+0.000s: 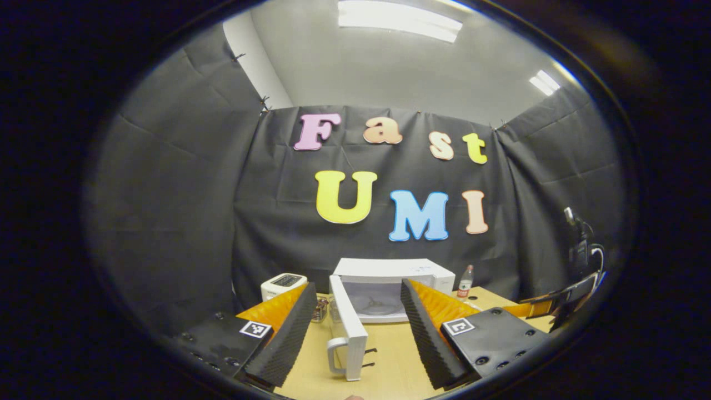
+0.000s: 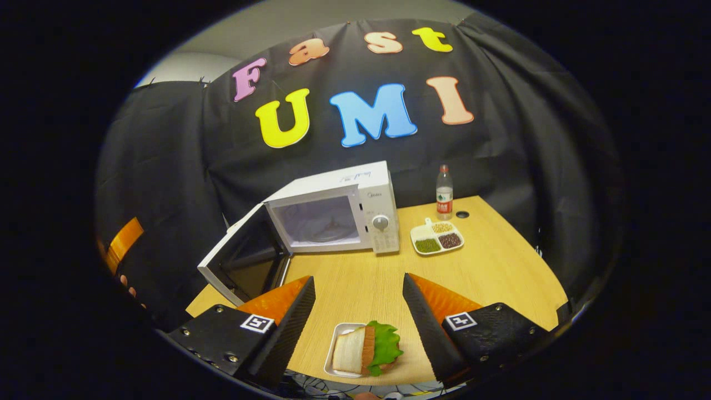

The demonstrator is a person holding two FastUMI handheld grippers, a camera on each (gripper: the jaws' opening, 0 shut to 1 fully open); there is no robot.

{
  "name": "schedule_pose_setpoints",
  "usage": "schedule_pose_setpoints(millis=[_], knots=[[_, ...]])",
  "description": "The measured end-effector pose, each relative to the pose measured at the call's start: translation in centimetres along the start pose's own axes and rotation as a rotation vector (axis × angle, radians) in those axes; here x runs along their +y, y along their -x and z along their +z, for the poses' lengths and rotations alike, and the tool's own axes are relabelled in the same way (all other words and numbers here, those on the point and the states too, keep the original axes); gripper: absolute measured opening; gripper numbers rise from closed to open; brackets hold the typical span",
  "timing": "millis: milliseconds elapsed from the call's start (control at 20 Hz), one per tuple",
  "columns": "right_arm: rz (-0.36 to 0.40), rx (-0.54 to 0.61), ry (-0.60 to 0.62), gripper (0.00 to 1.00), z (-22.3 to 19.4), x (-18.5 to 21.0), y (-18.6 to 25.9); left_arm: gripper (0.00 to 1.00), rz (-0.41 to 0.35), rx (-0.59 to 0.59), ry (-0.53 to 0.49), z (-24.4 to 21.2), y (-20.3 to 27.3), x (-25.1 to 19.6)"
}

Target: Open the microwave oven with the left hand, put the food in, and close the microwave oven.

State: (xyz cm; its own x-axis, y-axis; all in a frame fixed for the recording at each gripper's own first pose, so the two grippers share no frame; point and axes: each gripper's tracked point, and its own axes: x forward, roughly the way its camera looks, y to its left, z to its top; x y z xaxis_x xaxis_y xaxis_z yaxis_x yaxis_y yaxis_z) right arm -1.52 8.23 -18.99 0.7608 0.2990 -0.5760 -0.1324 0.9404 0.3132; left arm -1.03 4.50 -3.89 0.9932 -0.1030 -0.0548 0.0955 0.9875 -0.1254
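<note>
On table: microwave (image 2: 333, 214) door (image 2: 241, 266) ajar; left gripper (image 1: 355, 328) wide, empty; right gripper (image 2: 358, 316) wide, over sandwich (image 2: 366, 350), no contact

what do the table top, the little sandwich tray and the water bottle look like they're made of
Table top: pale wood-look surface, probably laminate, with fine straight grain and low sheen. Sandwich tray: white, smooth, thin-rimmed, likely plastic or melamine. Water bottle: clear, see-through body with a red cap, apparently plastic.
</note>
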Motion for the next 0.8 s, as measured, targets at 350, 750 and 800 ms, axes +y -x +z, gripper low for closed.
schedule_pose_setpoints(millis=[350,750,800], knots=[[0.045,0.193,-0.050,0.96,-4.9,-1.6,-1.4,0.98,0.037,-0.034,-0.034,2.1,0.8,-1.3],[0.123,0.415,-0.159,0.99,-10.5,-2.3,-2.3,0.98,0.088,-0.044,-0.070,2.9,2.0,-2.5],[0.131,0.440,-0.172,0.99,-11.1,-2.2,-2.4,0.98,0.100,-0.045,-0.070,2.9,2.2,-2.7]])
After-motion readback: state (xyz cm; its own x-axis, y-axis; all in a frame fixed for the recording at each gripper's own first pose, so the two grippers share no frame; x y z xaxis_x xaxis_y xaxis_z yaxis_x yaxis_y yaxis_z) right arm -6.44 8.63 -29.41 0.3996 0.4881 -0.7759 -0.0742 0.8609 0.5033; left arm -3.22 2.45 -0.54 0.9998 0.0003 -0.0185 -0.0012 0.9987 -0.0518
